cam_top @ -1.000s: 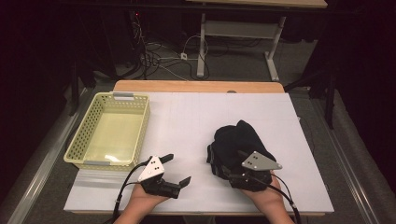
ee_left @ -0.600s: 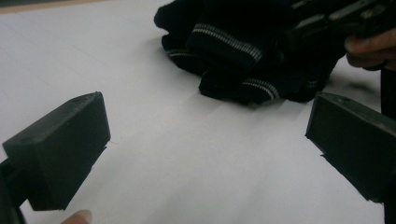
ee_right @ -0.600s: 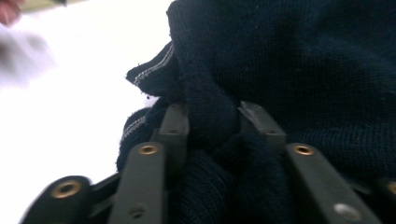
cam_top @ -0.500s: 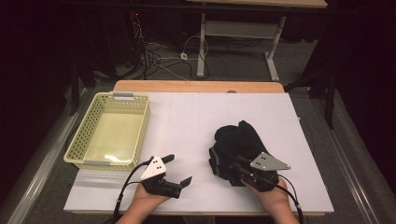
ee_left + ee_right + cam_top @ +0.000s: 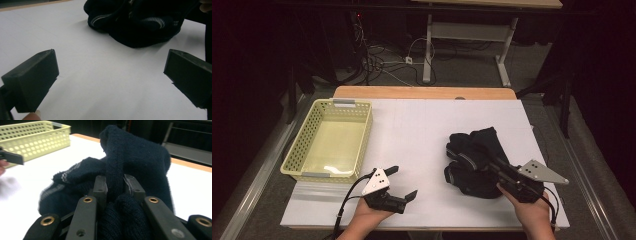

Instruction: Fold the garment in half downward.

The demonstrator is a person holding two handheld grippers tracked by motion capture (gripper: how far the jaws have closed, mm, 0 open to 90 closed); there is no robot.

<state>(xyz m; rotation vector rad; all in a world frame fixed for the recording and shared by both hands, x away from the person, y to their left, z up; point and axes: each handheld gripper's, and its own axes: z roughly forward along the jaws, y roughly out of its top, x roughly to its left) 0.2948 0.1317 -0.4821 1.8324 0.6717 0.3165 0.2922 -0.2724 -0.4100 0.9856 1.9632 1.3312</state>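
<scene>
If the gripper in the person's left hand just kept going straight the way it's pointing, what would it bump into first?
Probably the dark socks. The left gripper has its jaws wide open over bare white table, and the pile lies straight ahead, slightly right of centre. Nothing sits between, though depth is hard to judge.

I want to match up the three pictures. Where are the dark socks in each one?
High view: the dark socks lie right of the middle of the white table, at the right claw.
Left gripper view: top, right of centre, beyond the open jaws.
Right gripper view: centre, a fold pinched between the jaws.
Shared landmark: the white table; the yellow basket shows in the high and right gripper views.
</scene>
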